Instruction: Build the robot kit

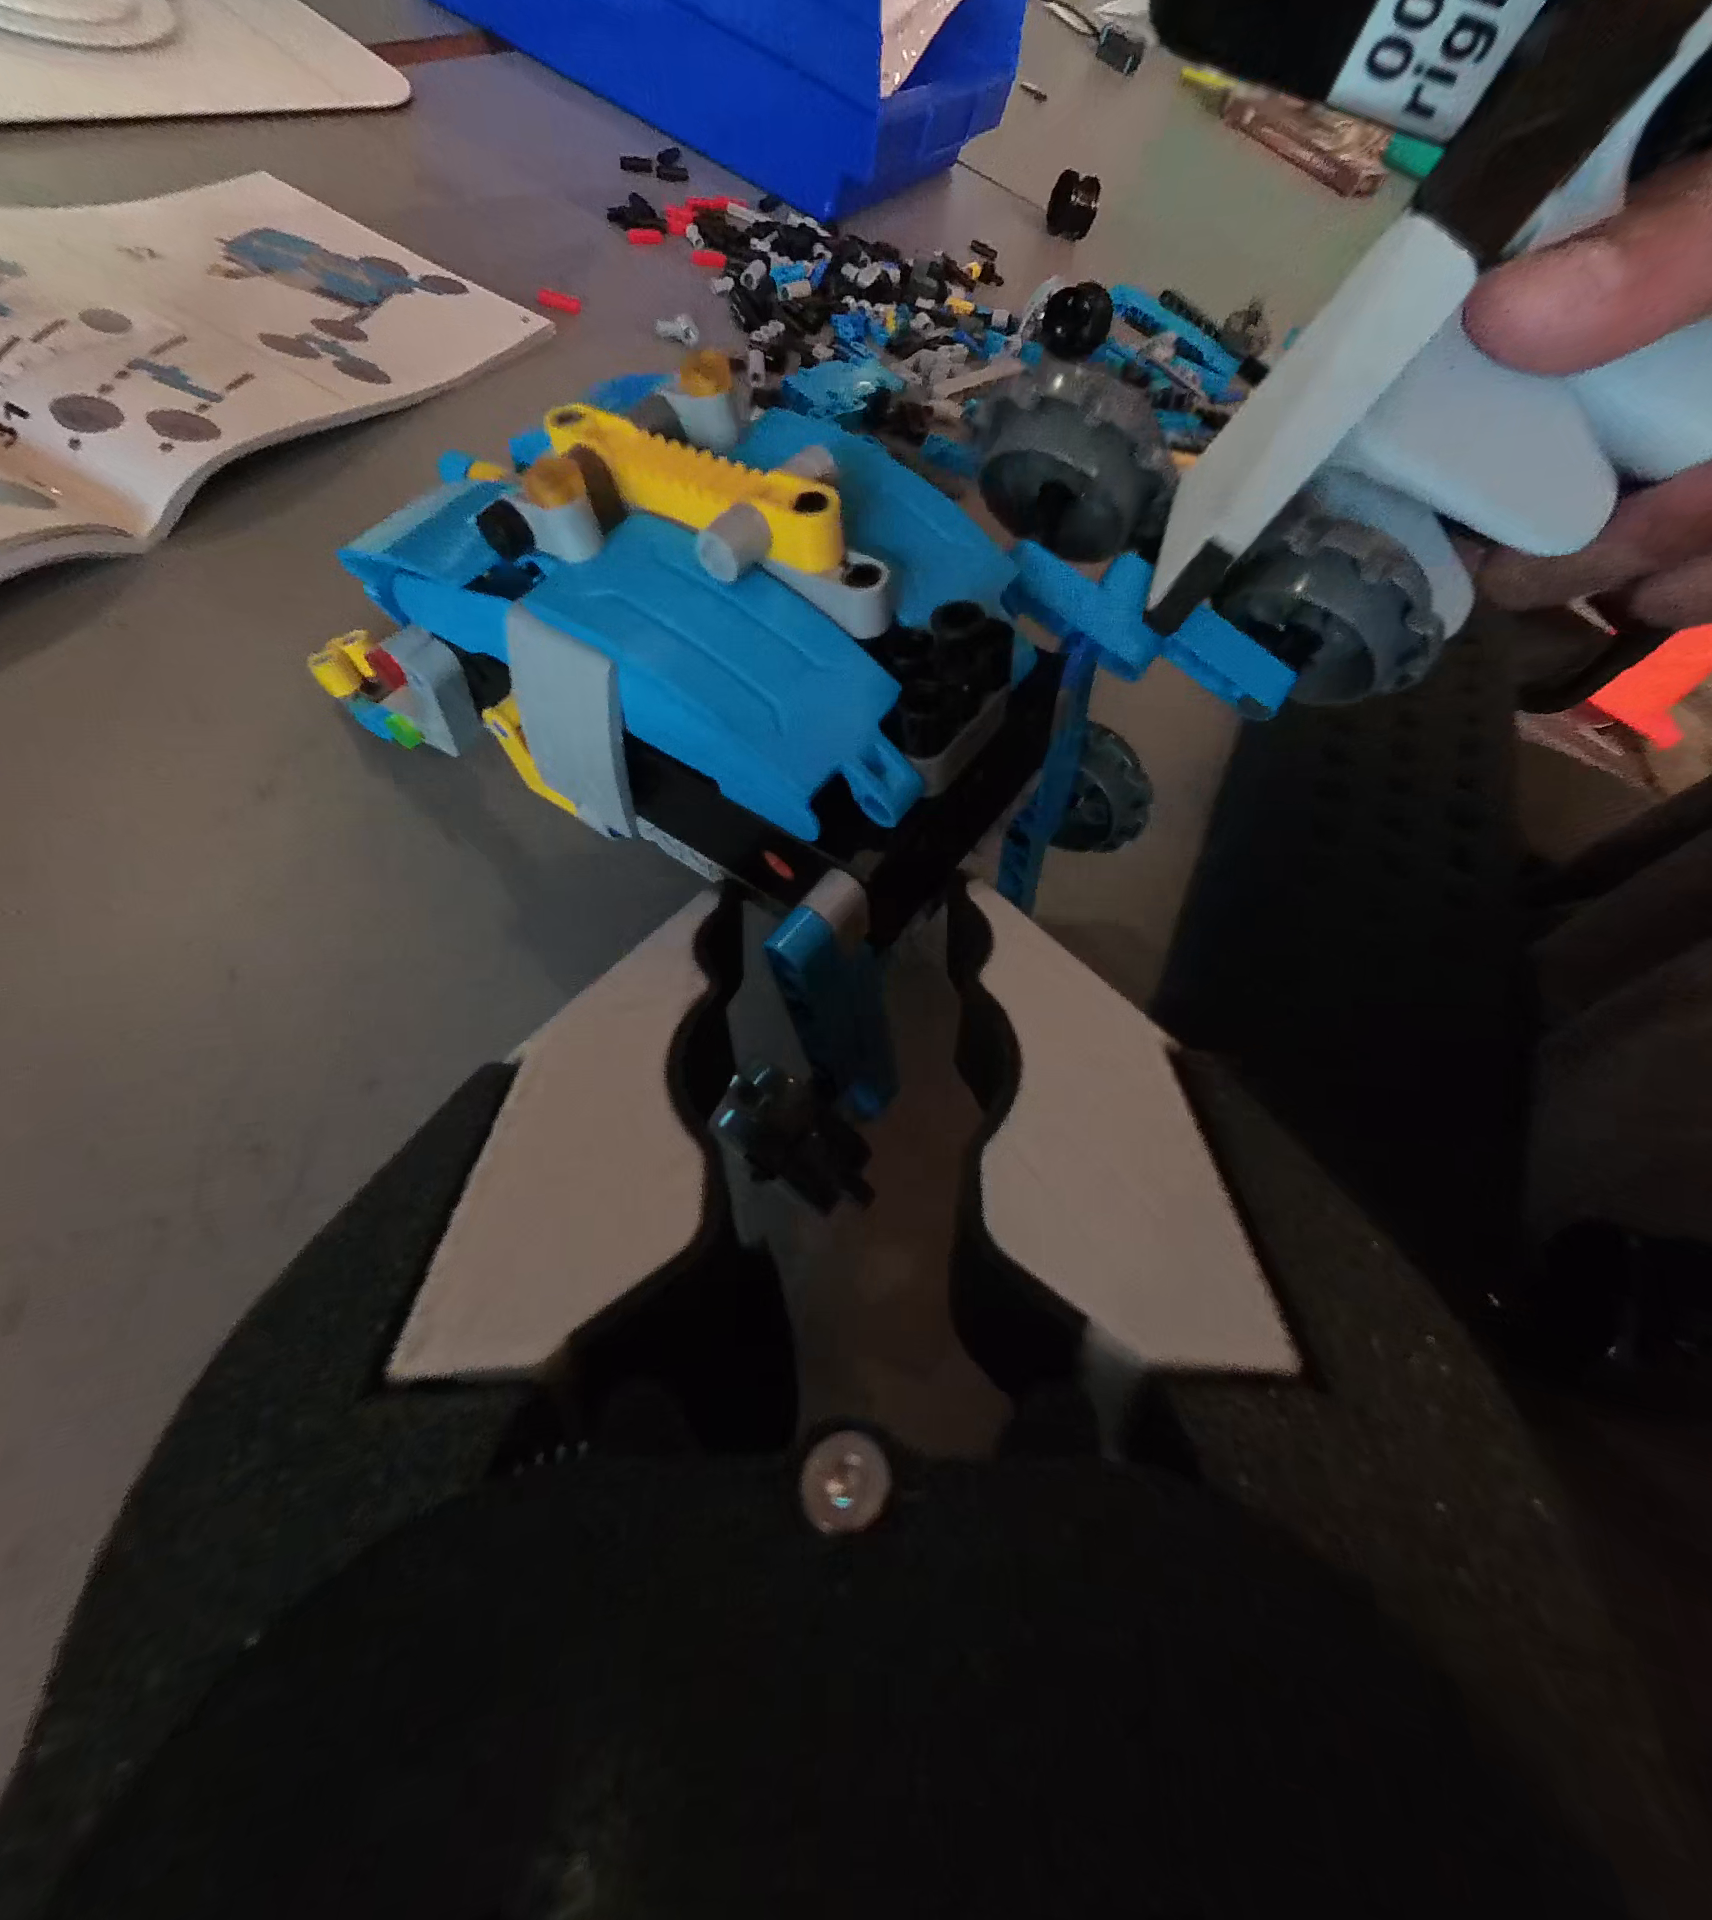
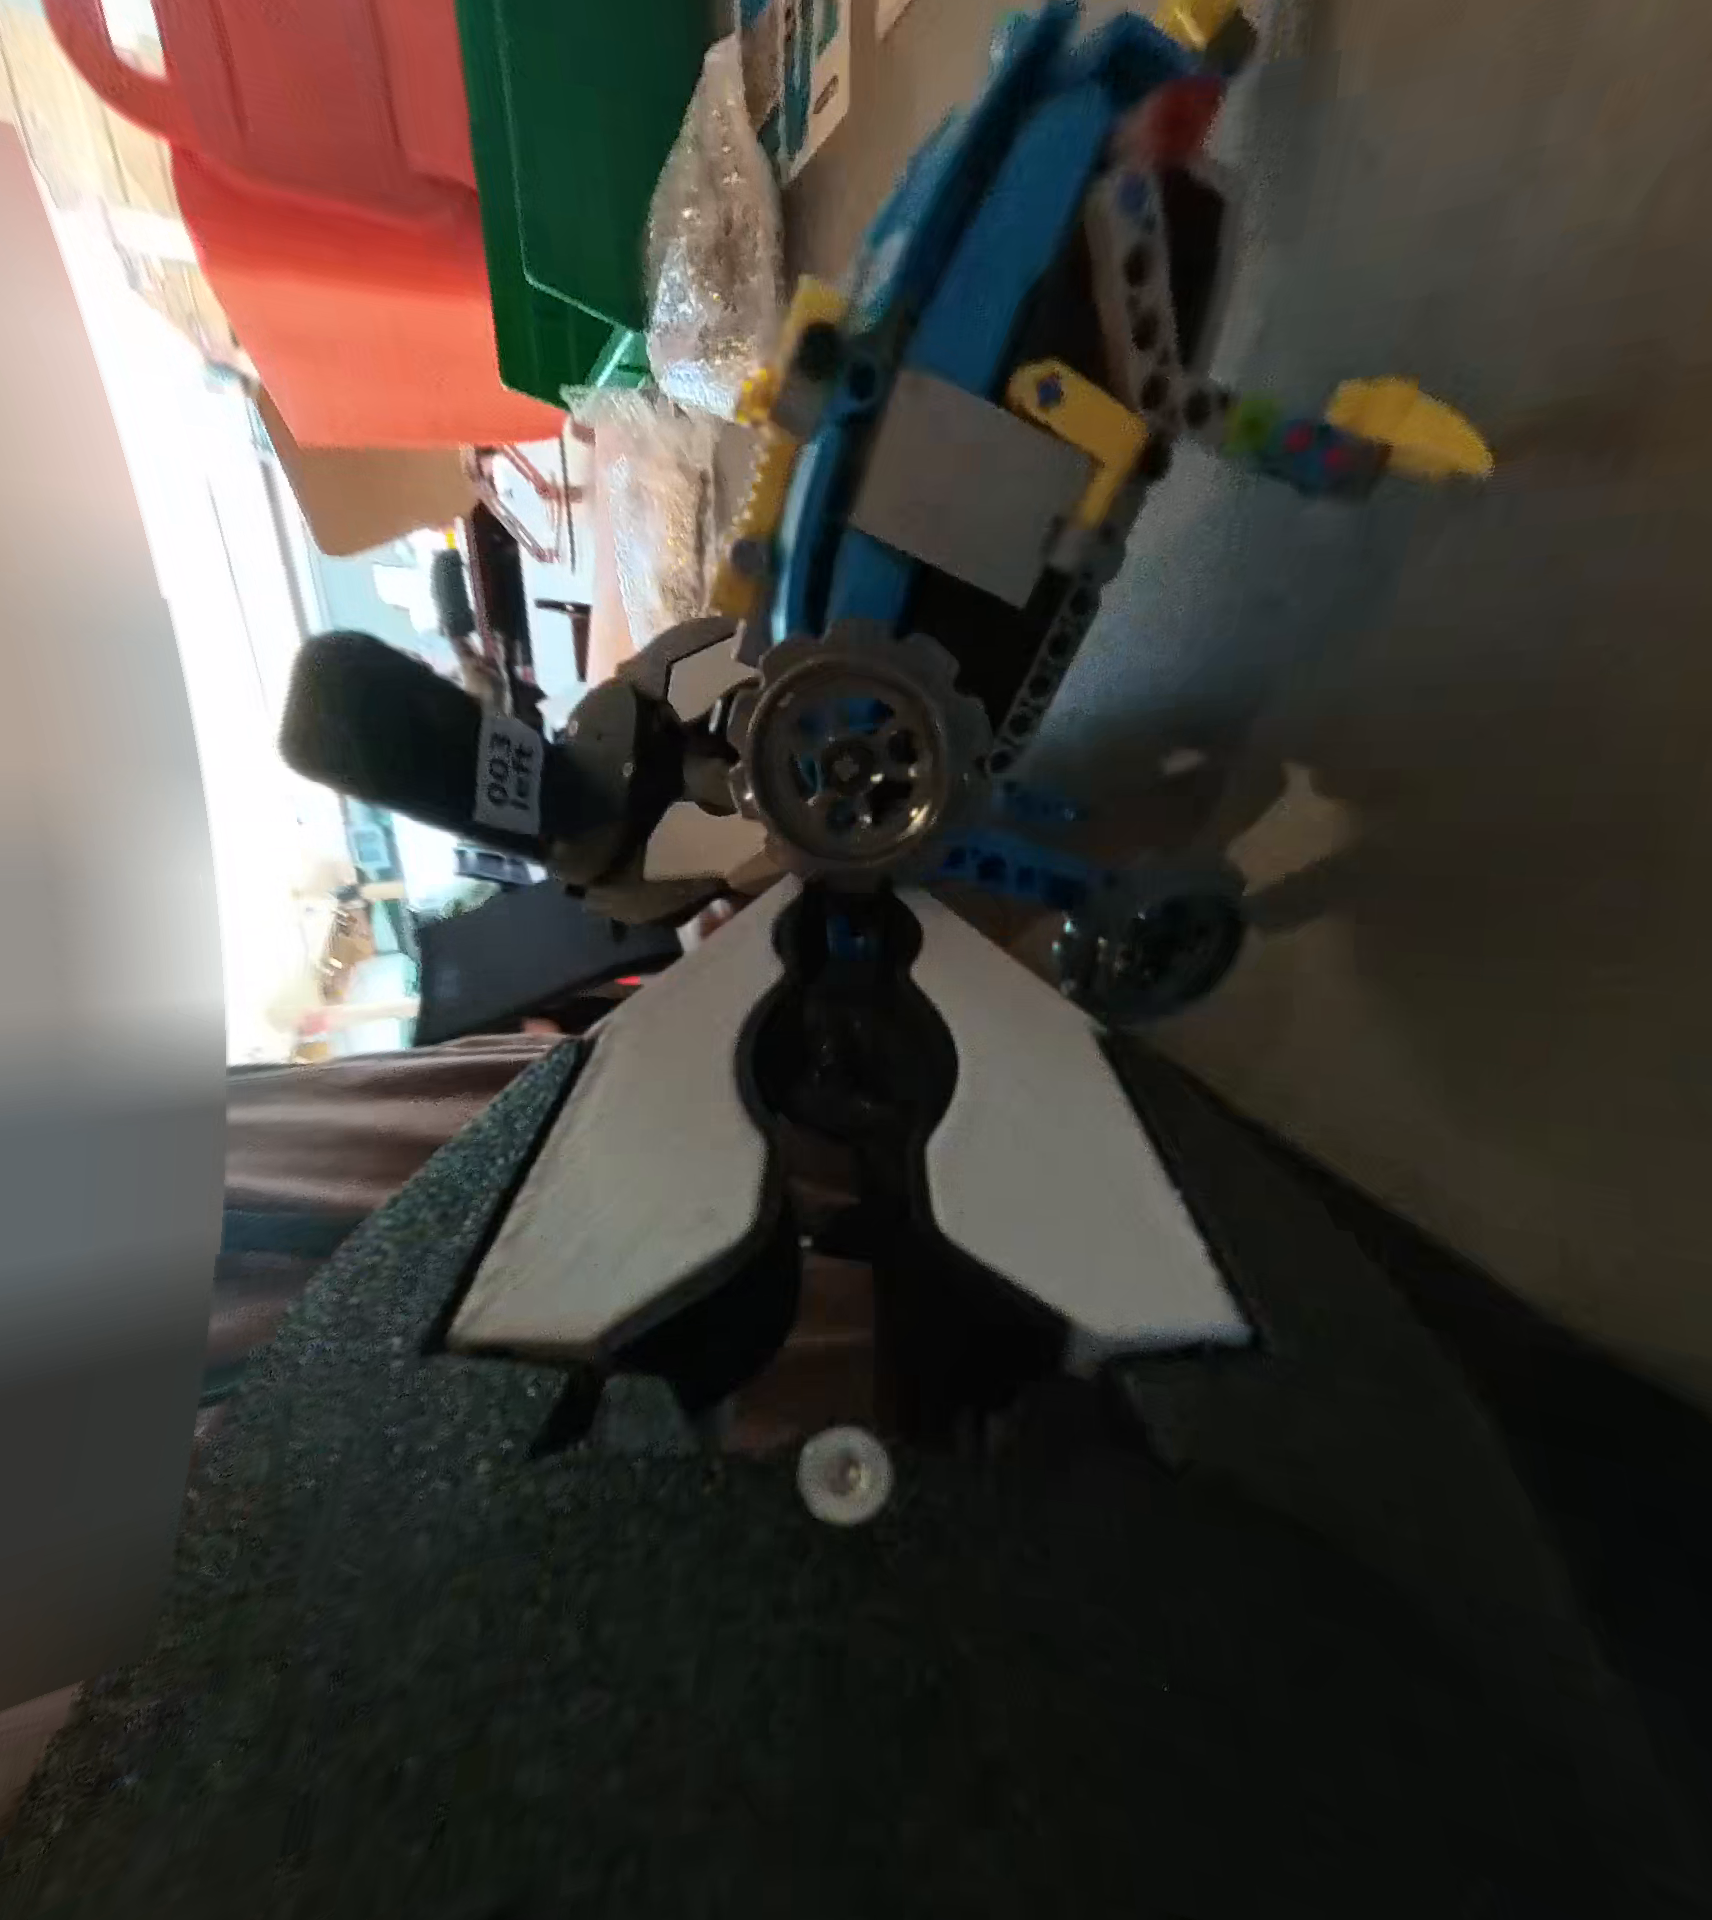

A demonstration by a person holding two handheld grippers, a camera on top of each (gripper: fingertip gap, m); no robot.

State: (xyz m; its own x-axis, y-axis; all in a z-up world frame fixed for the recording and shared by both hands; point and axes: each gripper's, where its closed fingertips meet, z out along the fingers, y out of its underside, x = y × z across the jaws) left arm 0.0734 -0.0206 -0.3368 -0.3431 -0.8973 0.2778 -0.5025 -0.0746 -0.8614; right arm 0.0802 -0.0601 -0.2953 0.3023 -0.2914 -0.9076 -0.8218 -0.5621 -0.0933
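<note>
A grey table [image 1: 104, 935] is spreading out beneath and ahead of both grippers. Far ahead of the left gripper a blue bin [image 1: 779, 94] is standing, and to its front left an open instruction booklet [image 1: 156, 364] is lying flat. A blue and yellow toy car [image 1: 686, 623] built from plastic bricks is sitting tilted just ahead of the left gripper [image 1: 836, 914], its nose pointing away to the left. The left gripper is pinching a blue beam [image 1: 821, 997] at the car's rear, its fingers [image 1: 582, 1143] pressing in on either side. Beyond the car a loose pile of small parts [image 1: 862, 291] is lying scattered.

The right gripper [image 2: 847, 914] is coming in from the right of the left one, held in a person's hand [image 1: 1662, 416]. It is clamping the blue axle arm [image 1: 1216, 644] that is carrying a grey wheel [image 2: 857, 764], with the wheel sitting just past its fingertips. A second small wheel [image 2: 1158, 951] is hanging lower, to the right of that gripper.
</note>
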